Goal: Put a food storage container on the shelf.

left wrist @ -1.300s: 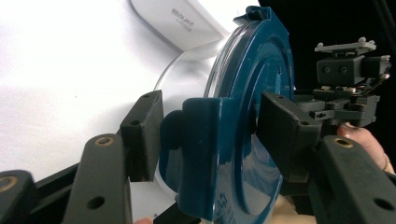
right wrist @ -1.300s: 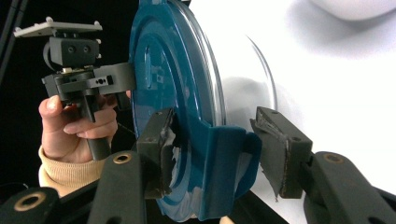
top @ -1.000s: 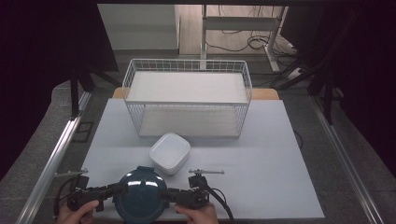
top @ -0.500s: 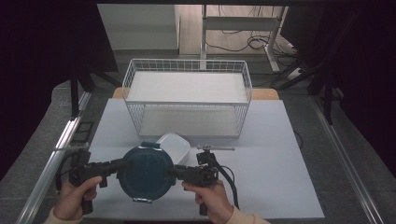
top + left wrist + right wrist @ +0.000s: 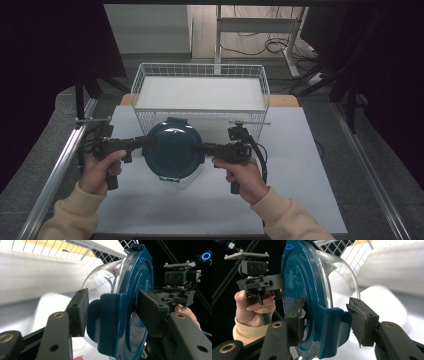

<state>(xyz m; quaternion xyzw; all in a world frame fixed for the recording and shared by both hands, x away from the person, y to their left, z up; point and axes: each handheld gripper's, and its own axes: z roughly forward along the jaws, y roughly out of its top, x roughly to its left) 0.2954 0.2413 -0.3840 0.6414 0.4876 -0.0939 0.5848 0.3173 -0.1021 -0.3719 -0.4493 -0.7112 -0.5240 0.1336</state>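
A round glass container with a teal lid (image 5: 172,149) hangs above the white desk (image 5: 300,165), just in front of the white wire basket (image 5: 200,92); the left tongs (image 5: 145,142) meet its rim from one side, the right tongs (image 5: 200,148) from the opposite side; each pair straddles a teal lid clasp (image 5: 110,322) with jaws partly apart, one on the lid face, one on the glass side; whether they press firmly I cannot tell; a white bowl (image 5: 387,302) lies beneath the container on the desk.
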